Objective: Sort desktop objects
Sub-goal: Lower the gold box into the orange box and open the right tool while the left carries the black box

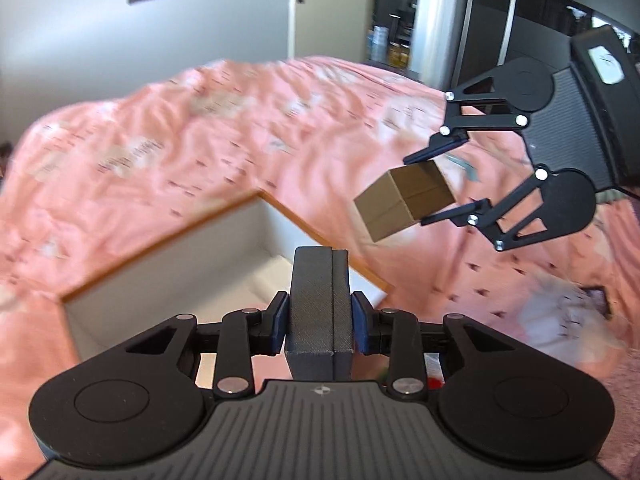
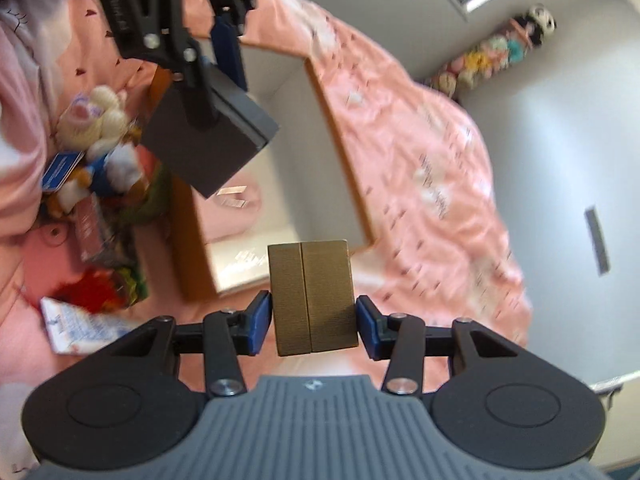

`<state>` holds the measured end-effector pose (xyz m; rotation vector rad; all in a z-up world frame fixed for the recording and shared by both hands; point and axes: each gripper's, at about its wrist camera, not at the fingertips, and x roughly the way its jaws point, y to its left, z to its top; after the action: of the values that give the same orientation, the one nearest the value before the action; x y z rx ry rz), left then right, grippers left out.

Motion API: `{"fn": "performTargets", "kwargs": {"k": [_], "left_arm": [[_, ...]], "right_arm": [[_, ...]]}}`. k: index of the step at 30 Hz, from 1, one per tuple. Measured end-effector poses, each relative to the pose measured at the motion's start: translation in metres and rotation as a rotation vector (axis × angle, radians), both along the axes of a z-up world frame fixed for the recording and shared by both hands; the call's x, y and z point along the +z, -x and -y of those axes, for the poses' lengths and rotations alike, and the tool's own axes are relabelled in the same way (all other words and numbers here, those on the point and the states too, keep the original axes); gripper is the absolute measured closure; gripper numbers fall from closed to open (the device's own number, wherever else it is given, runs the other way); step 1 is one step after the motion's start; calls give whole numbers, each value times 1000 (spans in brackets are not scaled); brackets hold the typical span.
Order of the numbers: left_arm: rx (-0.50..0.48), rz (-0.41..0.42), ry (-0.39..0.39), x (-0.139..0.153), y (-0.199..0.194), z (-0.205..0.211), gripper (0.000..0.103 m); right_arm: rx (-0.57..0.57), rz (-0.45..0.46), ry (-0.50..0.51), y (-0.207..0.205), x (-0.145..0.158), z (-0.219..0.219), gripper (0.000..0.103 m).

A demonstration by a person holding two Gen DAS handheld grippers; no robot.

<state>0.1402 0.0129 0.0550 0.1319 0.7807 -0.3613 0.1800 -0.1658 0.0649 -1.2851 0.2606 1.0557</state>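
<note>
Both hands are mid-carry, so the step in hand looks like the transport leg of the sort: each hand-held gripper has a small box aloft over the bed (image 1: 168,148) with its pink cover. The left hand-held gripper (image 1: 320,322) is clenched on a dark grey box (image 1: 320,304), its blue pads pressing the two broad faces; in the right wrist view the same grey box (image 2: 208,136) hangs at about ten o'clock, partly over the open white box (image 2: 340,152). The right hand-held gripper (image 2: 314,324) grips a tan cardboard box (image 2: 312,296) by its sides; from the left wrist view that cardboard box (image 1: 404,204) sits at about two o'clock, held clear of the cover. The white box with the orange rim (image 1: 168,240) lies on the bed straight ahead of both cameras, at roughly twelve o'clock, with a pink item on its floor that is too blurred to name. A heap of toys and packets (image 2: 100,168) lies on the bed at nine o'clock in the right view, just beside the white box. The next move probably calls for bringing each box over the open bin, lowering it inside the walls without the two grippers colliding, and only then releasing, one hand at a time.
</note>
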Motion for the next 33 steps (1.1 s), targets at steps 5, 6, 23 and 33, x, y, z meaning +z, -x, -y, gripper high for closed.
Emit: {"fn": "performTargets", "kwargs": {"k": [5, 6, 23, 33], "left_arm": [[81, 25, -45, 6, -12, -23, 65], [92, 25, -49, 5, -13, -27, 65], [218, -83, 9, -39, -46, -91, 65], [264, -130, 71, -57, -55, -104, 65]], "right_arm": [[86, 36, 2, -8, 2, -33, 55], [98, 41, 5, -11, 3, -39, 55], [130, -28, 155, -99, -89, -149, 55], [106, -104, 260, -117, -130, -159, 55]]}}
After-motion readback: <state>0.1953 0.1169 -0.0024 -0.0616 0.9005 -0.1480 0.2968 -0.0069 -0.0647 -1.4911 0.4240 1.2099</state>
